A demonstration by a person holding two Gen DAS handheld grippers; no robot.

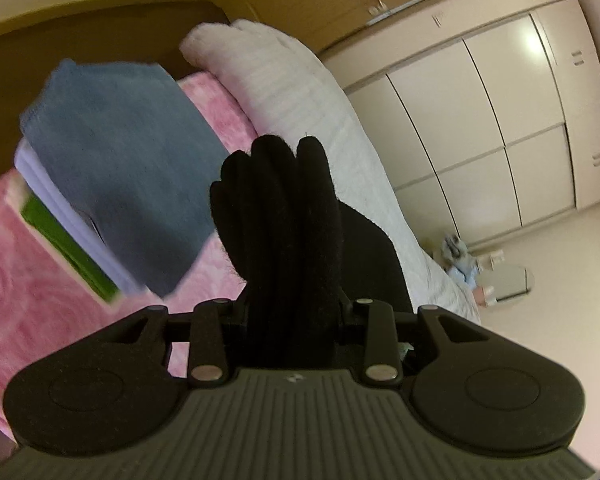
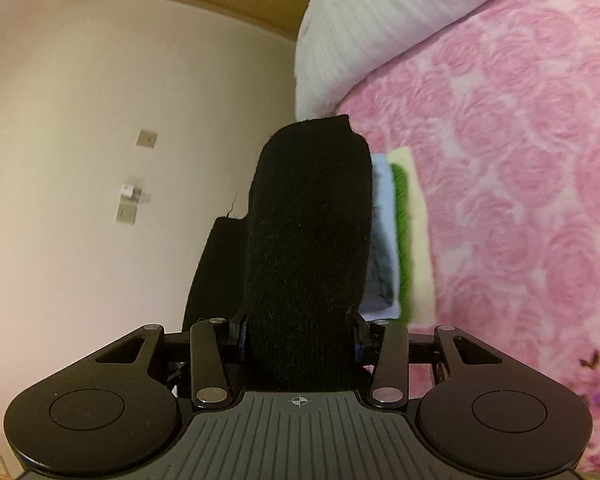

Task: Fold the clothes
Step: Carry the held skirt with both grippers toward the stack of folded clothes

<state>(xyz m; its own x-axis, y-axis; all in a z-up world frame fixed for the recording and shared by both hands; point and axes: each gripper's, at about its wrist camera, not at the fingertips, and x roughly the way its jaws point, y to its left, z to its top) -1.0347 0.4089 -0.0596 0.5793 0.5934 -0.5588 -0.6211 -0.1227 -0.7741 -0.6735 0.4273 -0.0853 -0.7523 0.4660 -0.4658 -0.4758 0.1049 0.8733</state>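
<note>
Left wrist view: black garment (image 1: 284,216) bunched between the jaws.

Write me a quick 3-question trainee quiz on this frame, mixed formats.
1. True or false: both grippers, left and right, are closed on black cloth.
2. In the left wrist view, what tops the stack of folded items? A) green one B) blue one C) white pillow
3. Fill in: the stack lies on a ____ floral blanket.

Key: 1 true; 2 B; 3 pink
</note>
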